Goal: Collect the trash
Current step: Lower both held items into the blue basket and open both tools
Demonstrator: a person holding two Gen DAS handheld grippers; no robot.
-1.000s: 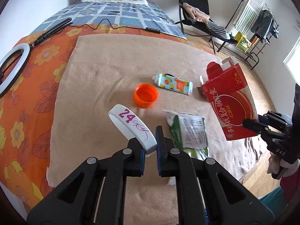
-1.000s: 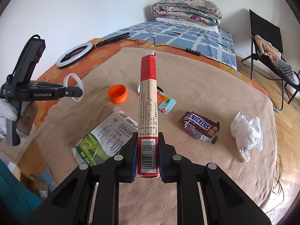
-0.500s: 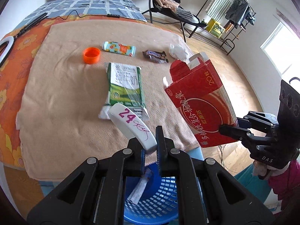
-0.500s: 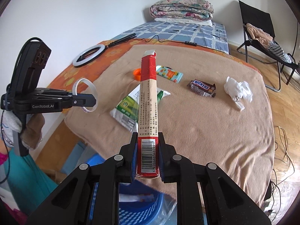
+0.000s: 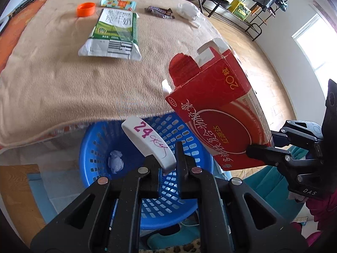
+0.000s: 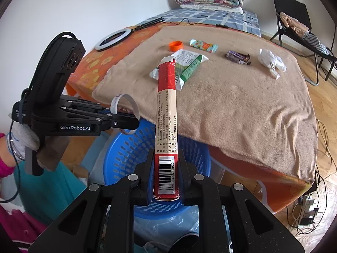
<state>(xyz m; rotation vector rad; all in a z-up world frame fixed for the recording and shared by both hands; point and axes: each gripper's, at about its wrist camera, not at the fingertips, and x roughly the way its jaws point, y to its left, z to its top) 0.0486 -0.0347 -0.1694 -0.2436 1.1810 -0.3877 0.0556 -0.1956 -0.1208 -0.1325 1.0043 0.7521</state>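
Both tongs hang over the blue basket (image 5: 101,139), which stands on the floor tight against the near edge of the bed, partly under the overhanging tan blanket (image 5: 63,80). The left tongs (image 5: 168,158) are pinched almost shut on a white ring (image 5: 147,141), gripped by its rim so it juts up and away. The right tongs (image 6: 166,168) are clamped on the narrow barcode end of a red box (image 6: 167,113), which sticks out lengthwise over the basket. Held by their ends like this, both pieces should drop clear once the jaws part.

The basket mouth is wide and nearly bare, only a paper wad (image 5: 115,162) lying in it, so there is room for both. The tight side is the far one: the blanket's edge hangs over the rim, and the box's far end reaches above it. On the bed a milk pouch (image 6: 185,65), orange cap (image 6: 175,45), snack pack (image 6: 203,46), candy bar (image 6: 237,56) and crumpled bag (image 6: 270,62) are yet to be collected.
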